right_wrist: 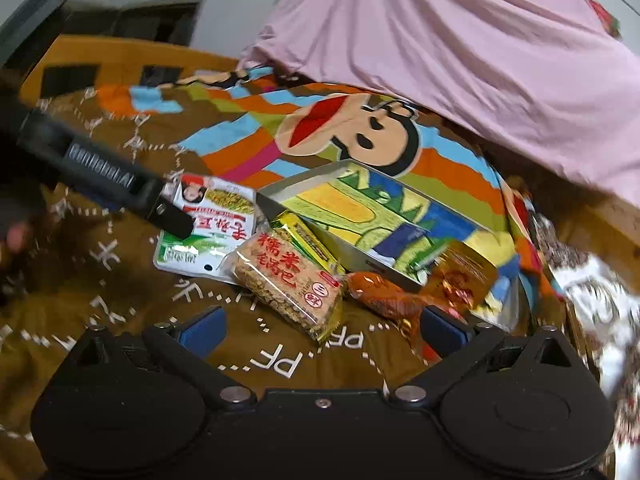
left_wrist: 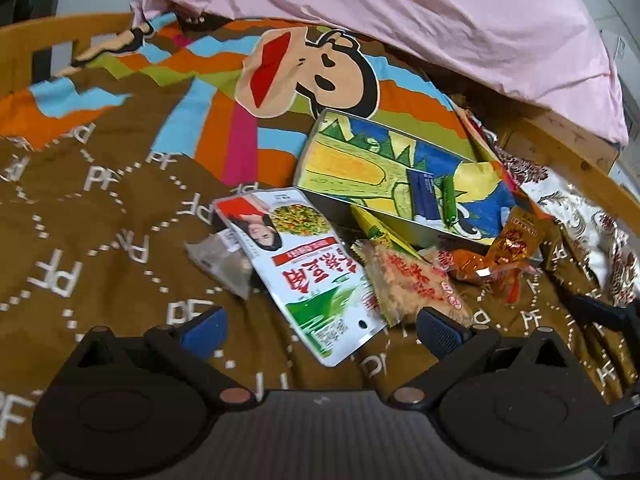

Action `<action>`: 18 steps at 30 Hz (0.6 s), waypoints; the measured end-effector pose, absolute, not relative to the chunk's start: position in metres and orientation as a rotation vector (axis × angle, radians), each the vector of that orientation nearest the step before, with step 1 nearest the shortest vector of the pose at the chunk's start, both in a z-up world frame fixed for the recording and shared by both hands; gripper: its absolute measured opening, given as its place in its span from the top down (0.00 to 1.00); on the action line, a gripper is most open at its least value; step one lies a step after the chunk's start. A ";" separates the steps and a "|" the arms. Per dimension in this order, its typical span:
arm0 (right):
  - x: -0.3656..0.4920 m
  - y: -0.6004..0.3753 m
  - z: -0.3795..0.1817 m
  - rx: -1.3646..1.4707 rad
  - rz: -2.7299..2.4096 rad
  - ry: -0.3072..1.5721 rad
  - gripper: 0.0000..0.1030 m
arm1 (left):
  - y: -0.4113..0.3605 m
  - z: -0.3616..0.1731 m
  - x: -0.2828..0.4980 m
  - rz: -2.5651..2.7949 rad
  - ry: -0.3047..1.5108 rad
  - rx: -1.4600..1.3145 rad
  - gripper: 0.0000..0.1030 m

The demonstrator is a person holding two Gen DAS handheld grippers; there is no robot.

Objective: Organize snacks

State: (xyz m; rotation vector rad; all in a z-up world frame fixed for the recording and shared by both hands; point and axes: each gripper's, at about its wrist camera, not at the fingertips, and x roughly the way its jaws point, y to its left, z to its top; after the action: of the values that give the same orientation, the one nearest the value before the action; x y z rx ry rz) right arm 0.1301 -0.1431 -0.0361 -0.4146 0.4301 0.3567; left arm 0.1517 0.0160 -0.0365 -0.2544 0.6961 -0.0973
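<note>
On the bed, over a brown bedspread printed with white "PF" letters and a cartoon monkey face, the snacks lie in a loose cluster beside a shallow tin tray with a corn drawing on its floor. Inside the tray sit a small dark blue packet and a green sachet. Just in front of the tray, a white pouch of green peas lies flat, partly over a clear wrapper. Next to it rests a rice cracker pack with red characters, overlapping a green-yellow bar that touches the tray's wall. An orange-red packet and a golden-brown packet lie at the tray's near corner. A pink quilt is heaped behind.

Left gripper hovers near the pea pouch, jaws wide and holding nothing. Right gripper hovers near the rice cracker pack, jaws likewise wide and empty.
</note>
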 end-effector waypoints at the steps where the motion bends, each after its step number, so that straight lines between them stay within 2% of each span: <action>1: 0.132 -0.140 -0.040 -0.445 0.370 0.414 0.01 | 0.017 -0.039 0.154 -0.102 0.699 -0.264 0.01; 15: 0.171 -0.103 -0.089 -0.745 0.326 0.286 0.01 | 0.039 -0.069 0.194 -0.106 0.681 -0.568 0.01; 18: 0.180 -0.100 -0.090 -0.749 0.311 0.253 0.05 | 0.039 -0.072 0.197 -0.088 0.658 -0.618 0.01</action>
State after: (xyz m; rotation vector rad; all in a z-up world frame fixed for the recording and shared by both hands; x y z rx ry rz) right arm 0.1797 -0.1001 -0.0903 -0.7487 0.2535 0.3109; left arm 0.1965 0.0392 -0.0722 -0.6183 0.6581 -0.0876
